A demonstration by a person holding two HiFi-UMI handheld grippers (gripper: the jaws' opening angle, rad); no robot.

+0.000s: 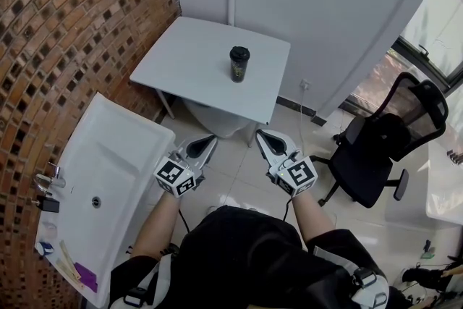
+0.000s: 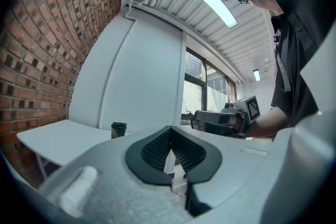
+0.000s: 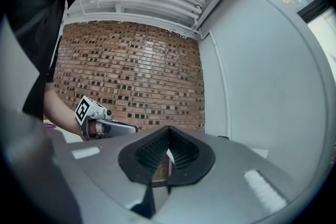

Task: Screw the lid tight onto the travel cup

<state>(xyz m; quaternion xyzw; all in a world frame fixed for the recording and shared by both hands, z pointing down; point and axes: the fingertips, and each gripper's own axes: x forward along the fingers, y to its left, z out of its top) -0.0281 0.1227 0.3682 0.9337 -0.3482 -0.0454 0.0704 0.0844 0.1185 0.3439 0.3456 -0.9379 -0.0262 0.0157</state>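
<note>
The left gripper (image 1: 210, 140) and the right gripper (image 1: 262, 135) were held level in front of the person's torso, side by side but apart, above a tiled floor (image 1: 239, 177). In each gripper's own view the ribbed pads met with no gap and nothing lay between them, so both were fully closed and empty. A white sink (image 1: 108, 155) stood at the person's left against the brick wall (image 1: 65, 25), and a black office chair (image 1: 387, 141) stood off to the right. Beyond the grippers, and well apart from them, was a white table (image 1: 188, 65). The travel cup (image 1: 239, 69) stood upright on it, towards the far right part of the top, with its black lid (image 1: 239, 52) seated squarely on the mouth. Neither gripper was near the cup or touching it. At this range it could not be told whether the lid was screwed home or only resting on the rim. In my judgement the scene fitted two stages equally: a lid set in place with the tightening still to come, or a lid already tight and the cup left standing. No step on the cup was in hand. Any contact with it would call for coming up to the table and parting the jaws.
</note>
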